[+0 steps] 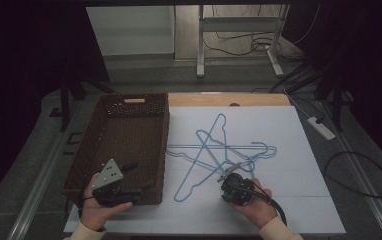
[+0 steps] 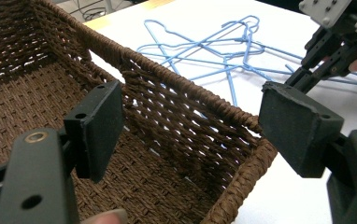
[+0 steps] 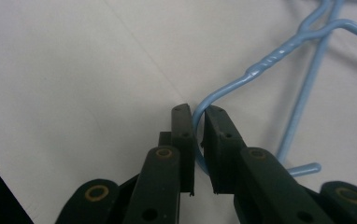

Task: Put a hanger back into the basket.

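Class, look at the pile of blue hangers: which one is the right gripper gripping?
The hanger whose hook curves between the right gripper fingers, at the pile's near-right edge; the other hangers lie untouched.

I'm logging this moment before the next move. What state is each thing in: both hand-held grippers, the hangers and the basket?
Left hand-held gripper: open, jaws wide apart over the basket's near corner.
Right hand-held gripper: shut on a hanger hook.
Blue wire hangers: lying flat in a crossed pile on the white table sheet.
Wicker basket: upright, empty.
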Demonstrator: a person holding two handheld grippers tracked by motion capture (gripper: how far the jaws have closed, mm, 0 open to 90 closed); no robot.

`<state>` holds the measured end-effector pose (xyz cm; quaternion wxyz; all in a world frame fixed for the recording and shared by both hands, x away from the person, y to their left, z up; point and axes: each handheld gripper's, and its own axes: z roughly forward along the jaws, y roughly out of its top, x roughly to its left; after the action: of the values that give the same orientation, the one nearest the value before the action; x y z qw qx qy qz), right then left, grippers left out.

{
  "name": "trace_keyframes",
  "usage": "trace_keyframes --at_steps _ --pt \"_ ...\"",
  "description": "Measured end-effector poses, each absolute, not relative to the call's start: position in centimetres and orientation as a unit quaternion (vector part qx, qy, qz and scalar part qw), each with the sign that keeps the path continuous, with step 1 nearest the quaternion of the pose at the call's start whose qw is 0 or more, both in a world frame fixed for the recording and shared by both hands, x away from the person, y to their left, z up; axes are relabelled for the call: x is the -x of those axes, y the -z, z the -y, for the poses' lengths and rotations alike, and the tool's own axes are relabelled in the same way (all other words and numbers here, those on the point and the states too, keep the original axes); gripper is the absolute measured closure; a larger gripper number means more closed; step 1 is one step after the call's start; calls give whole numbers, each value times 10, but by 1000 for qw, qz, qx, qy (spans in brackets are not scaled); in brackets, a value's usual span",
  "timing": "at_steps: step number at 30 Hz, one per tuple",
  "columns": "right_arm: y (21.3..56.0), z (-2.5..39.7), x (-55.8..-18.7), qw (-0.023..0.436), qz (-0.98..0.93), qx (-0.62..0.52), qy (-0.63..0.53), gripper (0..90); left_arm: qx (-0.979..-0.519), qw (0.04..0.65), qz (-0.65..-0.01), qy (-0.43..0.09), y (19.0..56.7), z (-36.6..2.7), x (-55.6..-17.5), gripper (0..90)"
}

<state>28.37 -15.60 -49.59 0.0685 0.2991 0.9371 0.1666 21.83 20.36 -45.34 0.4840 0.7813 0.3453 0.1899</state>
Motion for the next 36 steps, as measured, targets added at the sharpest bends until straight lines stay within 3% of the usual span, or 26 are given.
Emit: trace_keyframes --at_steps 16,36 --pt "448 201 -280 75 -927 -274 -246 844 -788 473 -344 -195 450 -198 -217 239" --pt "445 211 -276 60 -935 -246 -250 843 -818 446 -306 -194 443 -167 -213 250"
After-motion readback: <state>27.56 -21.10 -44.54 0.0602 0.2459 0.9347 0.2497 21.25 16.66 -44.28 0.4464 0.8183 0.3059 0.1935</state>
